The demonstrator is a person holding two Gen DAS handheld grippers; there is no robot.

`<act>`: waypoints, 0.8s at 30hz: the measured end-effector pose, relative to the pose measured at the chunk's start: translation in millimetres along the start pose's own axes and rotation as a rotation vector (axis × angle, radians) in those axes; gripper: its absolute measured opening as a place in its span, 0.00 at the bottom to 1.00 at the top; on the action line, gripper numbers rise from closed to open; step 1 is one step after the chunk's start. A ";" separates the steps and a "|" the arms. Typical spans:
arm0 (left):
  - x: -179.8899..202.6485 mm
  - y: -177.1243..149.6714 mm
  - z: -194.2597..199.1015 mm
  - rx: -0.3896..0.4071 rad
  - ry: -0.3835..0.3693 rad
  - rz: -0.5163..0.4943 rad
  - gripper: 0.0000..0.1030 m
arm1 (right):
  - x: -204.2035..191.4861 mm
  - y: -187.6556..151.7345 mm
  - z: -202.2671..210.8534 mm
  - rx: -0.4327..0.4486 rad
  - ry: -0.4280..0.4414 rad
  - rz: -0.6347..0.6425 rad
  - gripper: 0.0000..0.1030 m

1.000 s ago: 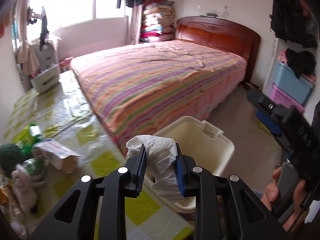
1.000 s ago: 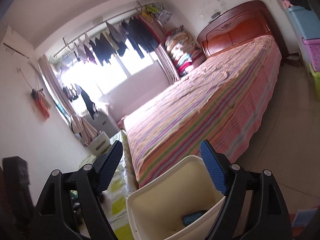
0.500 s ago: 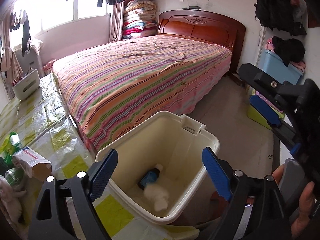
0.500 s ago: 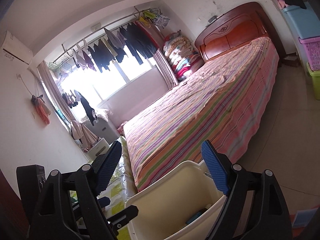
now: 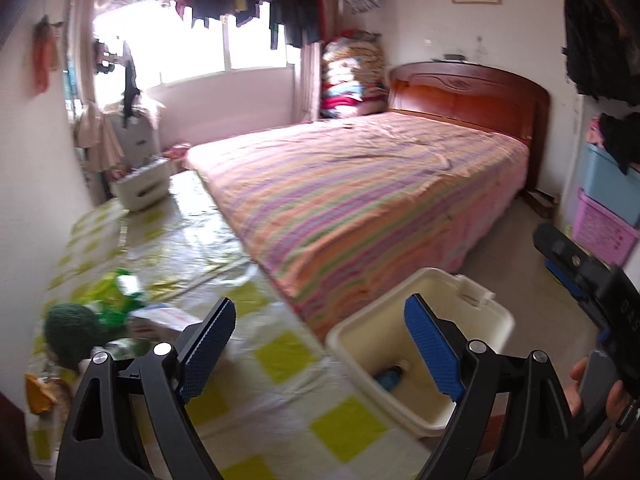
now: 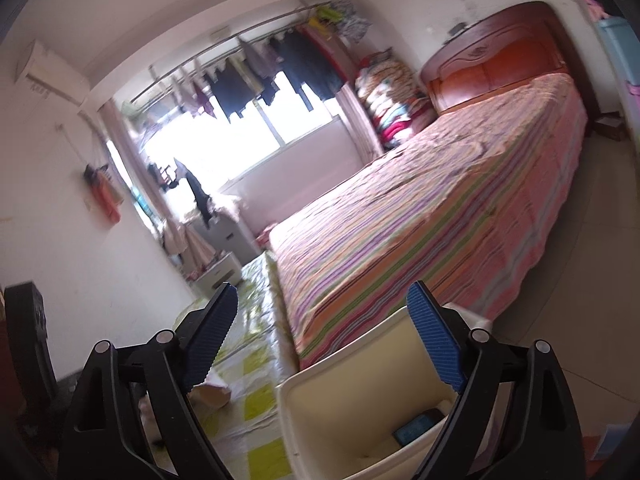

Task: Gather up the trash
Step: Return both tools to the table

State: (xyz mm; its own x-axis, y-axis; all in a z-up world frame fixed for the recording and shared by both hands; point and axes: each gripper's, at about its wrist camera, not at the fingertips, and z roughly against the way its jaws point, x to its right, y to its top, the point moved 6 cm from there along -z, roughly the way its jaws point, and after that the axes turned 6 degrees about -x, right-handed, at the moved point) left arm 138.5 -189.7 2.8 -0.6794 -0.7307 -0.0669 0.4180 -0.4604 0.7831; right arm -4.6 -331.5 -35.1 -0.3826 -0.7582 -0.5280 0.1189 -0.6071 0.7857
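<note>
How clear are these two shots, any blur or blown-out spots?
Left wrist view: the window is blown out, the littered table and bin smear with motion blur. Right wrist view: similar window glare, soft bed, strong fisheye bending.

Both the left tool point(image 5: 320, 344) and the right tool point(image 6: 322, 338) are spread wide, gripping nothing.
</note>
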 end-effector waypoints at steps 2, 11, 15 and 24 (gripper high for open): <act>-20.8 -1.9 3.5 0.008 0.042 0.018 0.82 | -14.1 -4.4 -5.4 -0.015 0.028 0.037 0.83; -125.4 -21.3 17.9 0.006 0.215 0.141 0.82 | -119.1 -26.5 -37.6 -0.101 0.252 0.269 0.88; -173.7 -34.5 29.7 0.006 0.270 0.225 0.82 | -171.7 -30.7 -47.1 -0.084 0.321 0.377 0.88; -276.5 -68.6 68.4 0.018 0.468 0.338 0.82 | -277.8 -19.4 -71.6 0.039 0.444 0.477 0.94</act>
State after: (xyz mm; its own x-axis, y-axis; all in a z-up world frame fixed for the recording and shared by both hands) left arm 256.5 78.4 9.9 -0.1687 -0.9829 -0.0743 0.5523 -0.1567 0.8188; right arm 164.9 -126.2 73.3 0.1197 -0.9735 -0.1950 0.1455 -0.1771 0.9734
